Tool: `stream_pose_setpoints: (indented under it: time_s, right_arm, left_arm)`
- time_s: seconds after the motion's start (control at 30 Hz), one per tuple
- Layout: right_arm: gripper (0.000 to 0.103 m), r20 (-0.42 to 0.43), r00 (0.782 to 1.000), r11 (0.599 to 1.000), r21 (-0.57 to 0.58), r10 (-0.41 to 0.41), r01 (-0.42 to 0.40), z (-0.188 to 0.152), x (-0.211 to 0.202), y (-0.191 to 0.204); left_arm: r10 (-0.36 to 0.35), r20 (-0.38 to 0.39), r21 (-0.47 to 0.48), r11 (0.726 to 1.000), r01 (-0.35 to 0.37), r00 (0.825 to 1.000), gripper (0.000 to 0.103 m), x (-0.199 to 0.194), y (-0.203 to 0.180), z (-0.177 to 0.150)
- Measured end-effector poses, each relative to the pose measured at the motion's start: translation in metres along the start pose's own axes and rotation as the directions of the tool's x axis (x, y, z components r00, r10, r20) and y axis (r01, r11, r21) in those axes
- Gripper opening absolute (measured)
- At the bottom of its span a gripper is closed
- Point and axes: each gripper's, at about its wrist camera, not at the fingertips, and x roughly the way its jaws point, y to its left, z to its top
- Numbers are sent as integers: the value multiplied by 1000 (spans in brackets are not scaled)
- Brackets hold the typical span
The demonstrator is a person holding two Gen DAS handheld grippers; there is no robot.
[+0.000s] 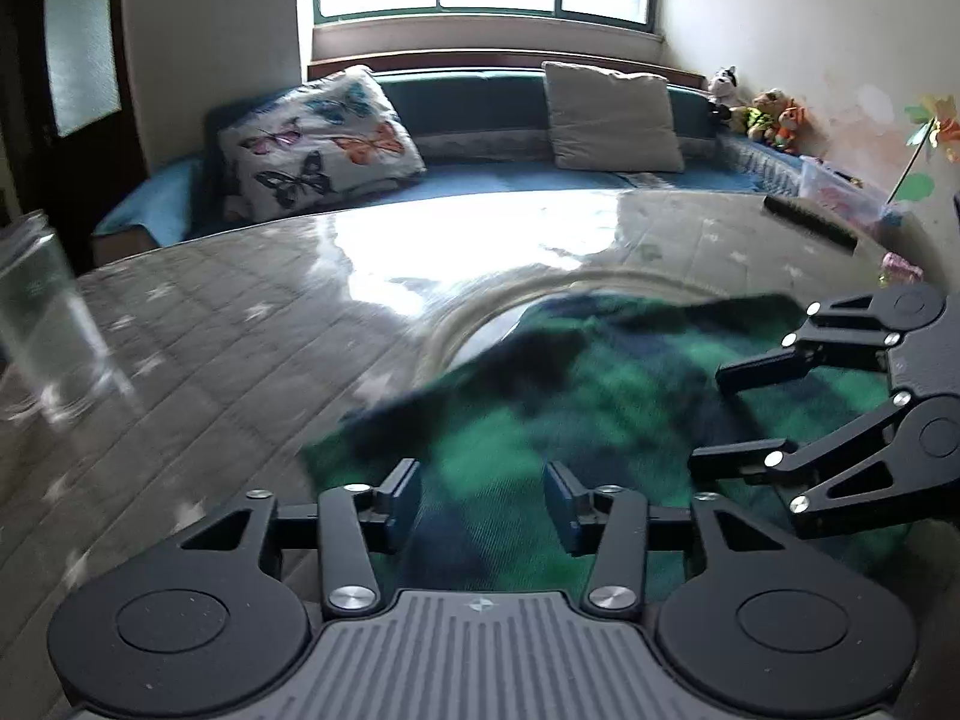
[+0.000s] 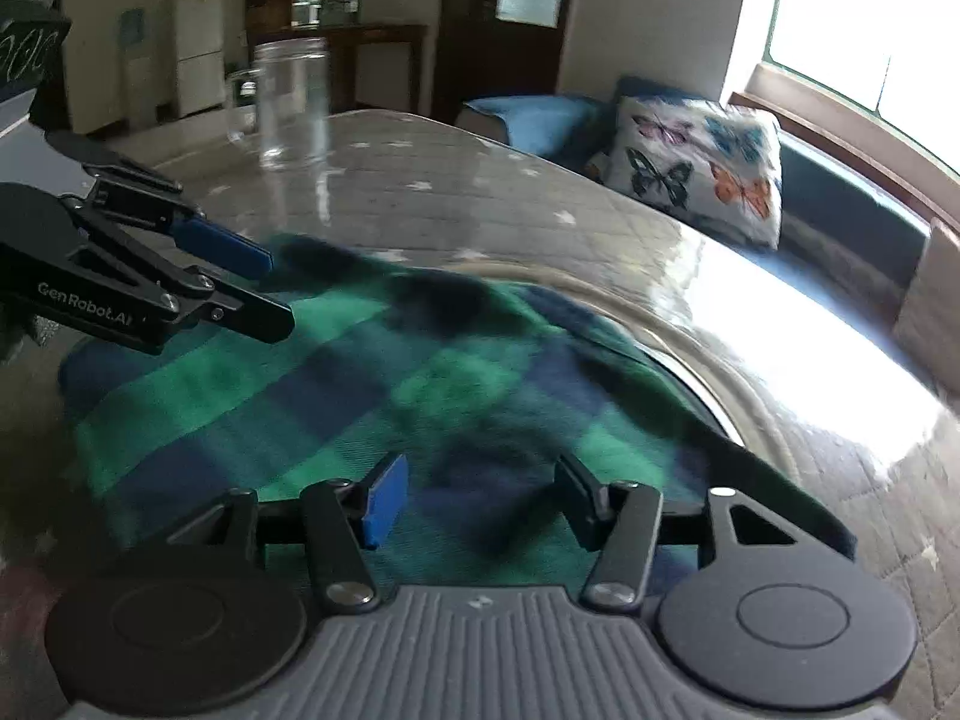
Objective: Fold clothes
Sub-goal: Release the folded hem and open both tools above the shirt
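Here the green-and-navy plaid garment (image 2: 384,384) lay bunched near the middle of the quilted surface (image 1: 210,324), partly over a round inset ring. Both the left gripper (image 1: 483,504) and right gripper (image 2: 480,495) were held over it, fingers spread wide and empty. A clean fold would be helped by edges being pinched at matching corners and the cloth drawn taut, kept clear of the glass jar (image 2: 294,102) toward the far edge.

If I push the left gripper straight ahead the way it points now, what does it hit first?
Most likely the green and blue plaid cloth: the open left gripper points across it, low above the table. Depth is unclear.
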Motion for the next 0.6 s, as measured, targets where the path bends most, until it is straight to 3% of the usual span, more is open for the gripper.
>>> stream_pose_setpoints:
  time_s: [0.13, 0.23, 0.37, 0.6]
  right_arm:
    - [68, 21, 999, 999, -32, 26, -25, -1, -5, 28]
    - [71, 45, 998, 998, -52, 35, -32, 0, -8, 46]
    - [81, 77, 996, 996, -78, 47, -41, 1, -11, 69]
    - [82, 94, 992, 993, -94, 82, -73, 3, -7, 95]
  left_arm:
    - [26, 8, -41, 999, -26, 1000, 70, -20, 6, -26]
    - [51, 13, -72, 996, -50, 999, 76, -32, 14, -41]
    - [83, 14, -141, 987, -80, 996, 80, -44, 30, -57]
    - [144, 28, -244, 961, -133, 989, 82, -72, 55, -81]
